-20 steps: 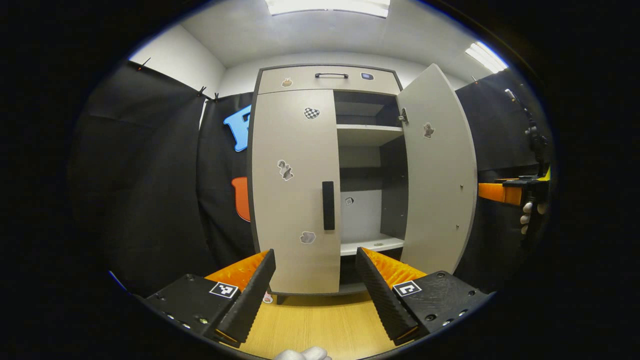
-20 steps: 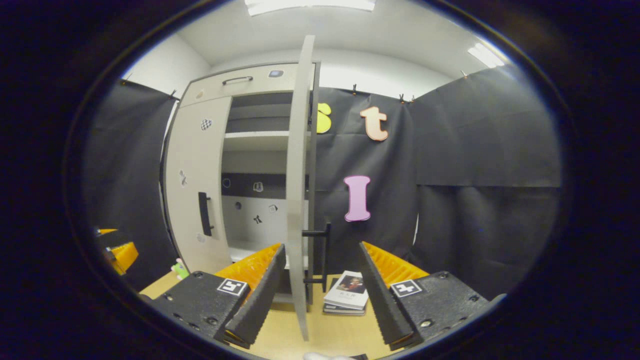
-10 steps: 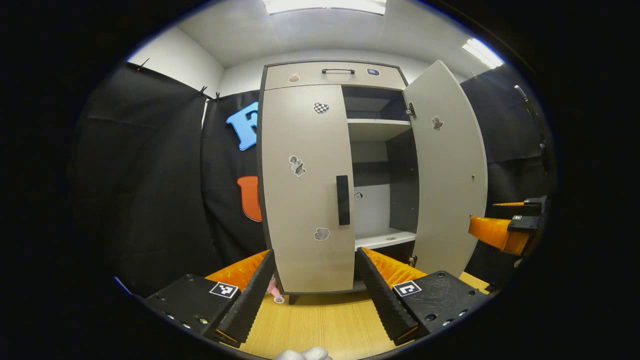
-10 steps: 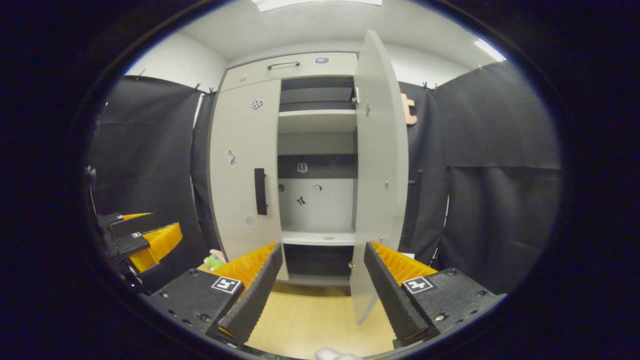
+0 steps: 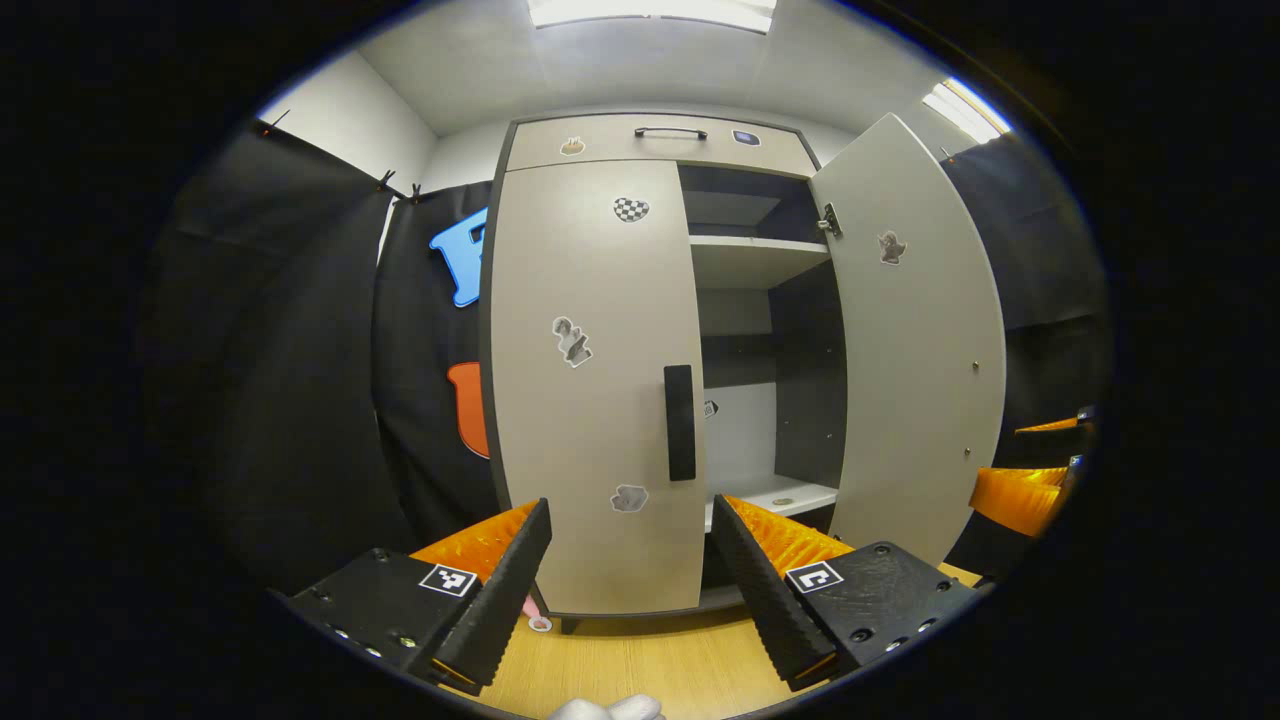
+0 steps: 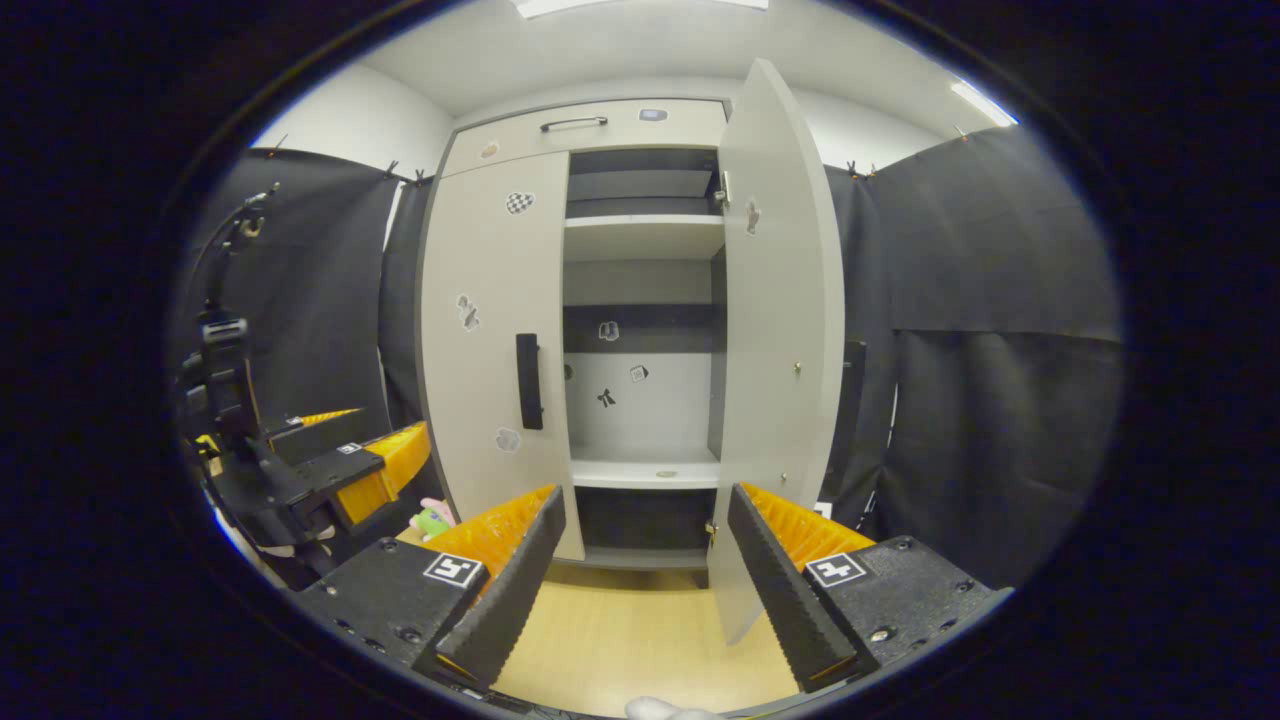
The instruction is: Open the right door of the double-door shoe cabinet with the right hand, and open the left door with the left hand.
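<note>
The wooden floor (image 5: 640, 665) carries the shoe cabinet (image 5: 590, 400), which stands on it at the back against the black cloth. Just beside the cabinet's lower left corner, a small pink and green toy (image 6: 432, 520) lies on the boards, and a small round sticker (image 5: 540, 625) lies on the floor close to that same corner, in front of the cabinet's foot.

You're in a recording booth: black cloth walls (image 6: 1000, 300) clipped up, white ceiling light panel (image 5: 650, 12), a grey sticker-dotted shoe cabinet (image 5: 590, 380) on pale wood floor (image 6: 620, 640).
</note>
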Motion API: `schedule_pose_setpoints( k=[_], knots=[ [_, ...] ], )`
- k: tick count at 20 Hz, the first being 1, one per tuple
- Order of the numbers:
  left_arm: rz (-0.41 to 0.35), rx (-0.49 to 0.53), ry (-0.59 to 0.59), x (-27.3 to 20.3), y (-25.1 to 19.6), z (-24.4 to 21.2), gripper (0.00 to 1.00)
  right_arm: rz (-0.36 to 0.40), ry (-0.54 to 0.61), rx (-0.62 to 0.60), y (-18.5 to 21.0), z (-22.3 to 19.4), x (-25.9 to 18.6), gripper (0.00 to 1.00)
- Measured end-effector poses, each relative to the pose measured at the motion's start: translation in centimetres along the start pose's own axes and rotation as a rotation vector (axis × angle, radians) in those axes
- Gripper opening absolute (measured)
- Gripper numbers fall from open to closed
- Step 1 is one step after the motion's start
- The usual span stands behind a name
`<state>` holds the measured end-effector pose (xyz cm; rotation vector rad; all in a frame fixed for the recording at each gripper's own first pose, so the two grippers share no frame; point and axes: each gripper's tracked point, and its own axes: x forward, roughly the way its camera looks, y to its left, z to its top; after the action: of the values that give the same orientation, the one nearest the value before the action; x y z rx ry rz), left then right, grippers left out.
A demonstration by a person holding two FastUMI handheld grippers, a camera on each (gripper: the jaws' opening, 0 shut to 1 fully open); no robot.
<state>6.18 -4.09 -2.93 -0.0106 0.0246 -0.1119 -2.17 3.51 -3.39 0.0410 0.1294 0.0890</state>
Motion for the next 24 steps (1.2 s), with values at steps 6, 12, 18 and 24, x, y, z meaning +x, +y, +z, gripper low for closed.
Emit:
schedule_pose_setpoints(
  k=[6, 12, 18, 24],
  knots=[
    [-0.009, -0.017, -0.045, 7.9, -2.1, 1.1, 0.96, -0.043, 0.016, -0.010, -0.7, 0.6, 0.1, 1.00],
    [-0.006, -0.010, -0.057, 14.9, -3.5, 1.1, 0.96, -0.074, 0.033, -0.016, -1.6, 0.5, 0.4, 1.00],
    [0.020, -0.003, -0.060, 18.7, -3.5, 0.6, 0.96, -0.087, 0.047, -0.020, -2.2, 0.2, 1.0, 1.00],
    [-0.010, -0.009, -0.030, 20.3, -4.1, -0.2, 0.66, -0.091, 0.056, -0.020, -2.6, 0.1, 1.2, 1.00]
  ],
)
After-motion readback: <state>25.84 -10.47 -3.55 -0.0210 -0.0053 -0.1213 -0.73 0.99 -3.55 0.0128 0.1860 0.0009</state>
